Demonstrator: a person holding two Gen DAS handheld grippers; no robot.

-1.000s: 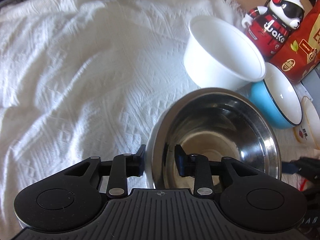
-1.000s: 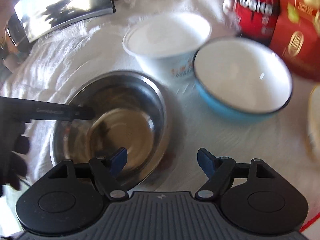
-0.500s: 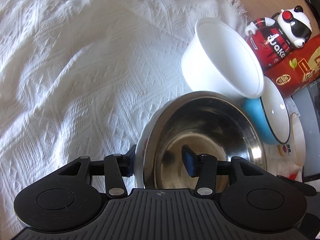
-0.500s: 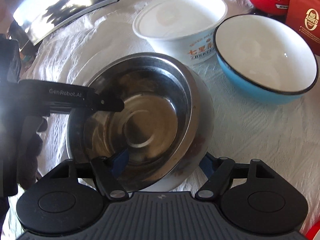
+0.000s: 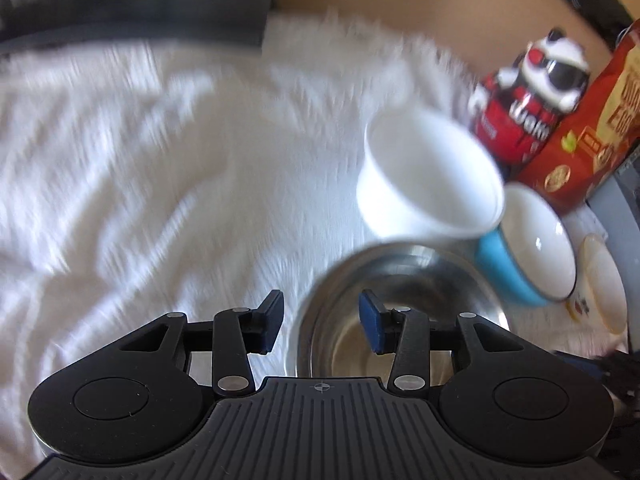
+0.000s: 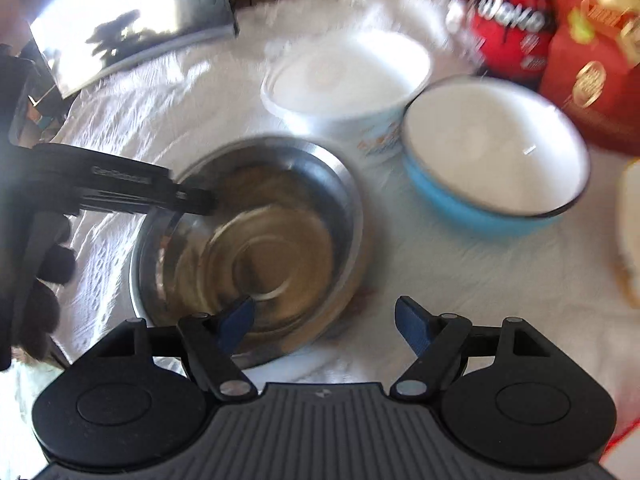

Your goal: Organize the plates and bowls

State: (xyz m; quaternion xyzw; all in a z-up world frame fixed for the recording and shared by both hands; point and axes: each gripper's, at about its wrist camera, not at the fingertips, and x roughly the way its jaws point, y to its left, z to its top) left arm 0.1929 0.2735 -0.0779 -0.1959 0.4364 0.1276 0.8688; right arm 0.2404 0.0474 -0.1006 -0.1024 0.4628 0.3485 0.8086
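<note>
A steel bowl (image 5: pixel 420 280) (image 6: pixel 272 248) sits on the white cloth (image 5: pixel 160 160). My left gripper (image 5: pixel 322 324) hovers over its left rim, one finger on each side. Its jaws are closing, but the pads stand clear of the metal. In the right wrist view the left gripper (image 6: pixel 192 200) reaches in from the left, held by a gloved hand (image 6: pixel 40 280). My right gripper (image 6: pixel 324 324) is open above the bowl's near right rim and holds nothing. Behind stand a white paper bowl (image 5: pixel 432 176) (image 6: pixel 348 72) and a blue bowl (image 5: pixel 536 240) (image 6: pixel 492 144). Both views are blurred.
A cream bowl (image 5: pixel 604 280) (image 6: pixel 630 232) lies at the far right. A red panda-topped can (image 5: pixel 528 100) (image 6: pixel 504 16) and a red box (image 5: pixel 592 120) (image 6: pixel 600 60) line the back right. A shiny dark screen (image 6: pixel 132 28) lies at the back left.
The left jaws widened off the steel bowl's rim and the gripper rose. The bowl, tilted half a second ago, now sits flat. The right gripper also lifted slightly.
</note>
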